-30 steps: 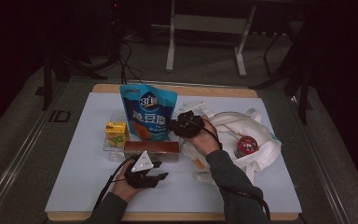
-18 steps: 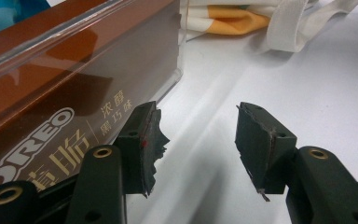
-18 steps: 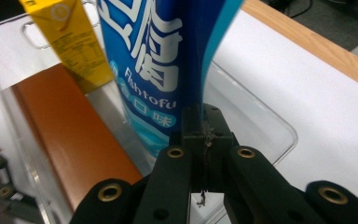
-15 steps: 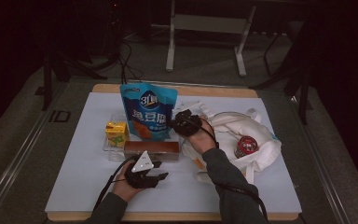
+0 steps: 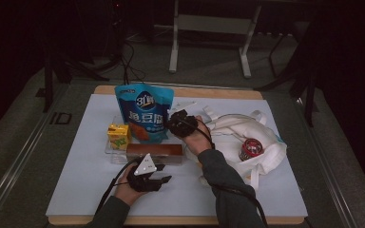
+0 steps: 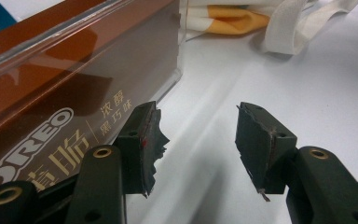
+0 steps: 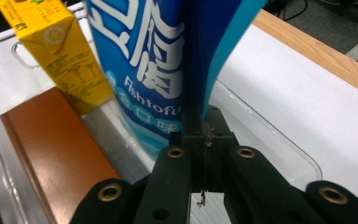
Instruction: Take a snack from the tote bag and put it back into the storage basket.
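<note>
While the right gripper (image 7: pixel 200 140) had its jaws pinched tight on the right-hand edge of the blue snack bag (image 7: pixel 168 56), the bag stood upright straight ahead of it, long axis vertical, rising away from the jaws. Those jaws had just been closing, with the bag's thin side seam caught between them. In the high view the right gripper (image 5: pixel 183 124) sat just to the right of the blue snack bag (image 5: pixel 143 111), touching its edge, so that hand was plainly the nearer one (the left was well down the table).

Bag's foot sat in the clear tray (image 7: pixel 270 140), with the yellow juice carton (image 7: pixel 56 51) just to its left and the brown biscuit box (image 7: pixel 51 154) lying flat in front, its long axis running across the table. Any lift probably had to go straight up along the bag's long axis to clear the tray wall and the carton.

Left gripper (image 6: pixel 198 140) had its jaws apart, nothing between them, resting near the table's front edge (image 5: pixel 145 178); the brown biscuit box (image 6: pixel 65 79) lay just beyond and to its left, not touched.

Off to the right the white tote bag (image 5: pixel 266 147) lay flat with a red can (image 5: pixel 250 148) on it, well apart from the tray.
</note>
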`<state>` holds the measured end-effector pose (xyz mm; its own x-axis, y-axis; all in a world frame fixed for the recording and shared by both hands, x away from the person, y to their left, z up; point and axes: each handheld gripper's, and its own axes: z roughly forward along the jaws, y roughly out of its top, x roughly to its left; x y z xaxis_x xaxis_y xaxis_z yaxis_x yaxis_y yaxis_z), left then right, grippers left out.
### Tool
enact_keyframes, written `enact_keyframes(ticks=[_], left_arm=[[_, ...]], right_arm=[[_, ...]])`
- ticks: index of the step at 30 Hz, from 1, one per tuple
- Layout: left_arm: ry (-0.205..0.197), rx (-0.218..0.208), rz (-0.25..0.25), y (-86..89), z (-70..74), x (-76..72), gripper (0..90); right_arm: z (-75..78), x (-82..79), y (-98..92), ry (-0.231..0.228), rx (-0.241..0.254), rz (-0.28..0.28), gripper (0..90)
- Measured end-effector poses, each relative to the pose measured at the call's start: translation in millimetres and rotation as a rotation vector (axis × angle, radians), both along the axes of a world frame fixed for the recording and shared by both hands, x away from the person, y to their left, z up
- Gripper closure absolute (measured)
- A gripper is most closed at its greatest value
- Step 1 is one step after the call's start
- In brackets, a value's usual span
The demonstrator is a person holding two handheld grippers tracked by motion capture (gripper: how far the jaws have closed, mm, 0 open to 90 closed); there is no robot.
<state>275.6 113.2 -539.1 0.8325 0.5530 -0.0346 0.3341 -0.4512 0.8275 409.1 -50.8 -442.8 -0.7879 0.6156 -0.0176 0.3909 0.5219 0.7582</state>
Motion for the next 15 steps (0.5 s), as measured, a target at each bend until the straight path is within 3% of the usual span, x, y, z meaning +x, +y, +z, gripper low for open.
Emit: enact_keyframes(ticks=[15], left_arm=[[0.0, 0.0, 0.0, 0.1, 0.0, 0.2, 48.7]], right_arm=[[1.0, 5.7, 22.4, 0.005, -0.011, -0.031, 89.4]])
